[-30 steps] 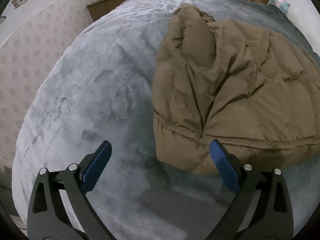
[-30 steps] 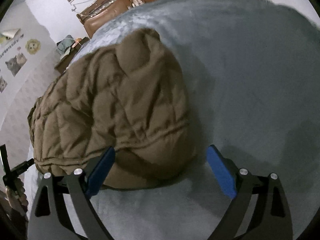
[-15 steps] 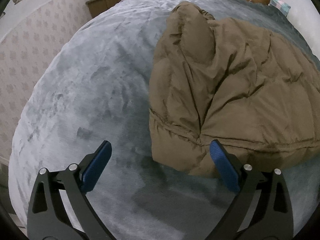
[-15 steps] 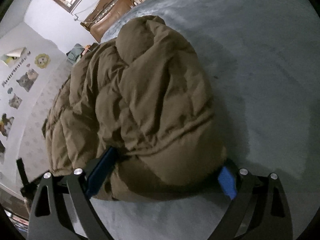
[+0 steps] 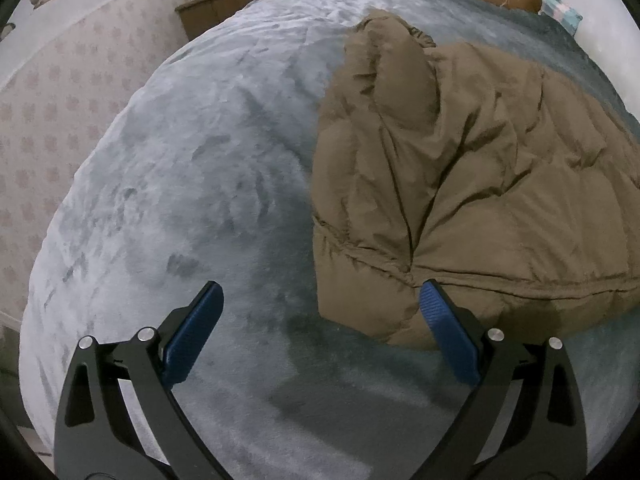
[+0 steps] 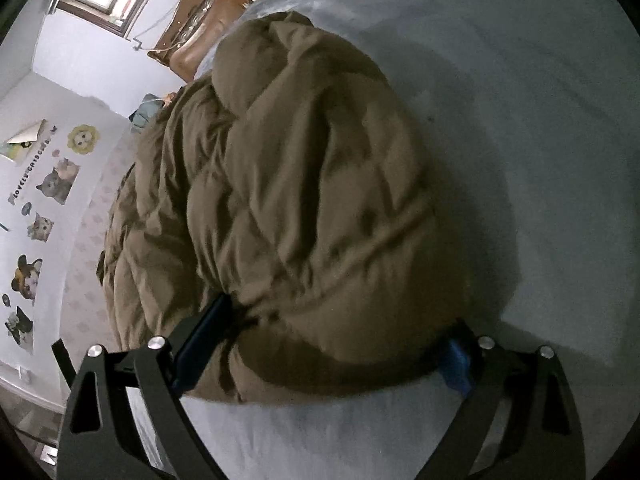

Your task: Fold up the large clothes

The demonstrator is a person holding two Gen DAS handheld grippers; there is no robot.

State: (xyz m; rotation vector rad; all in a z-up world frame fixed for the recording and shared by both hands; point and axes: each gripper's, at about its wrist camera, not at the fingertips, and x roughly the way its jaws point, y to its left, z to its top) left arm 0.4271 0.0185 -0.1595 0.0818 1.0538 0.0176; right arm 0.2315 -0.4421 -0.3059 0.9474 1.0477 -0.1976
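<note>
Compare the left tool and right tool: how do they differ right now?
The left tool points mostly at bare grey blanket, only its right finger at the brown puffer jacket; the right tool straddles the jacket's puffy end, fabric bulging over both pads. Both are wide open, gripping nothing.

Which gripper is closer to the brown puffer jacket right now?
Right. The right gripper straddles the brown puffer jacket hem, fingers wide; the left gripper is open beside its corner, over the blanket.
</note>
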